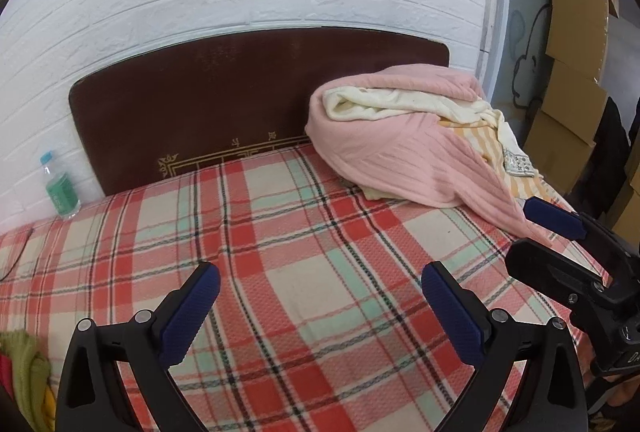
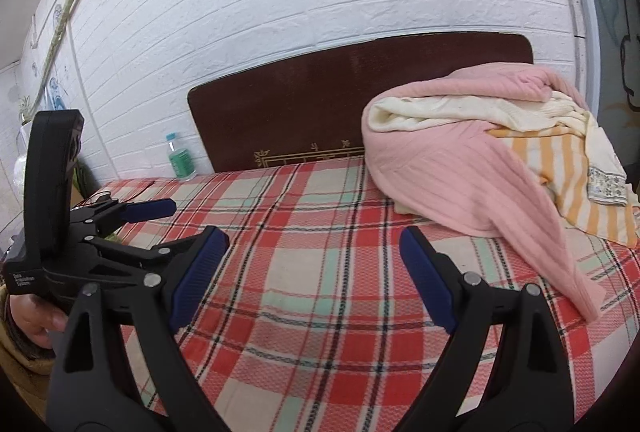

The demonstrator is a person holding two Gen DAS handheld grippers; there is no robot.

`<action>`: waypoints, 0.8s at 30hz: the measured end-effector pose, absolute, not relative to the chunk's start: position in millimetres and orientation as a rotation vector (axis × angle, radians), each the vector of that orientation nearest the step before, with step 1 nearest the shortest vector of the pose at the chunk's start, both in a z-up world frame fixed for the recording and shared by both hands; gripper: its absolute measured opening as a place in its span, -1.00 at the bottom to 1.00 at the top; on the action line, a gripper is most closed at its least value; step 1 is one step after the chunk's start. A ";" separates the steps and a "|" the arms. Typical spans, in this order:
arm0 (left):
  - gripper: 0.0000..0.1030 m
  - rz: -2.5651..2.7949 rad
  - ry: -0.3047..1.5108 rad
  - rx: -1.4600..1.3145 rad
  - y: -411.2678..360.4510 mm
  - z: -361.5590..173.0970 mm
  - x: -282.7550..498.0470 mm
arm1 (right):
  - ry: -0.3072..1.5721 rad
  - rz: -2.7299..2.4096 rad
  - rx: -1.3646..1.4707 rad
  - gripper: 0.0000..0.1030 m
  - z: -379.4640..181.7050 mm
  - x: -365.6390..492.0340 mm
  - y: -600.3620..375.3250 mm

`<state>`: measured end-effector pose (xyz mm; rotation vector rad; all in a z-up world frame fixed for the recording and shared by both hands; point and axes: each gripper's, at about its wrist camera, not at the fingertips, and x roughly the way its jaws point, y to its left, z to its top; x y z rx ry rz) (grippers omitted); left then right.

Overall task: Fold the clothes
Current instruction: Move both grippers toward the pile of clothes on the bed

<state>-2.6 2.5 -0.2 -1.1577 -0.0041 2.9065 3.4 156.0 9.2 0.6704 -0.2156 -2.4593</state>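
Observation:
A heap of clothes sits at the bed's far right. On top is a pink ribbed sweater, wrapped around a cream garment. A yellow striped cloth lies beside them. My left gripper is open over bare plaid blanket and holds nothing. My right gripper is open too. It hovers just left of the sweater's trailing end, with nothing between its fingers.
The plaid blanket covers the bed, which stands against a brown headboard and a white brick wall. A water bottle stands at the far left. Cardboard boxes are stacked on the right. A green cloth lies at the near left.

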 end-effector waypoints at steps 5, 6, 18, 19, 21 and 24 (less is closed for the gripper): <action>0.99 2.902 0.045 -1.146 19.2 -1.3 -20.3 | -0.170 -2.475 0.663 0.76 9.2 -4.7 169.8; 0.99 2.901 0.055 -1.143 22.5 -1.5 -23.9 | -0.161 -2.478 0.661 0.76 9.2 -6.4 172.6; 0.99 2.920 0.034 -1.049 35.2 -5.8 -38.0 | -0.053 -2.559 0.614 0.76 5.9 -13.3 190.6; 0.99 2.922 0.040 -1.048 36.3 -6.1 -39.4 | -0.043 -2.564 0.610 0.76 7.4 -13.9 191.6; 0.99 2.919 0.039 -1.048 37.5 -6.9 -41.6 | -0.020 -2.568 0.606 0.76 9.8 -16.2 192.7; 0.99 2.918 0.036 -1.046 38.7 -7.3 -44.8 | -0.004 -2.574 0.599 0.76 11.4 -19.2 193.1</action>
